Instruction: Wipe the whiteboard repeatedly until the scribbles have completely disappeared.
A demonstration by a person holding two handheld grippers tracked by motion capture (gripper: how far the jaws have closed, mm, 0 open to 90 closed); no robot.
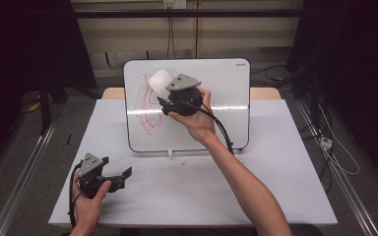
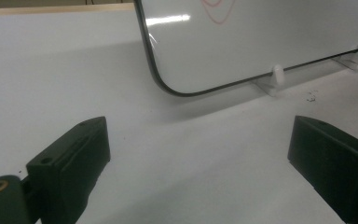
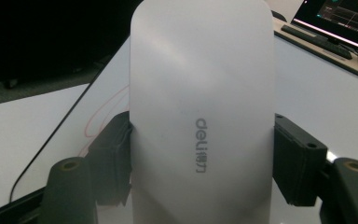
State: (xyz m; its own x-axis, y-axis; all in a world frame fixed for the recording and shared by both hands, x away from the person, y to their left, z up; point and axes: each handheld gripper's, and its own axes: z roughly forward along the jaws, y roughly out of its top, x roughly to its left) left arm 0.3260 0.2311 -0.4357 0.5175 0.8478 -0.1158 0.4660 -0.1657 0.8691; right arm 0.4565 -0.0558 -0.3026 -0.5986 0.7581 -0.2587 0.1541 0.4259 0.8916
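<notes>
A small whiteboard (image 1: 216, 108) stands upright on white feet on the table, with red scribbles (image 1: 146, 105) on its left part. My right gripper (image 1: 163, 96) is shut on a white eraser (image 1: 159, 81), held against the board's upper left next to the scribbles. In the right gripper view the eraser (image 3: 203, 116) stands between both jaws, which press its sides. My left gripper (image 1: 115, 172) rests near the table's front left, jaws wide apart with nothing between them; its own view has the board's lower corner (image 2: 168, 88) and a white foot (image 2: 277, 74) ahead.
The white table top (image 1: 275, 182) carries the board; a wooden edge (image 1: 266, 92) shows behind it. Small dark crumbs (image 2: 312, 97) lie near the board's foot. A cable (image 1: 222, 130) trails from the right gripper over the board. Metal rails (image 1: 24, 167) run beside the table.
</notes>
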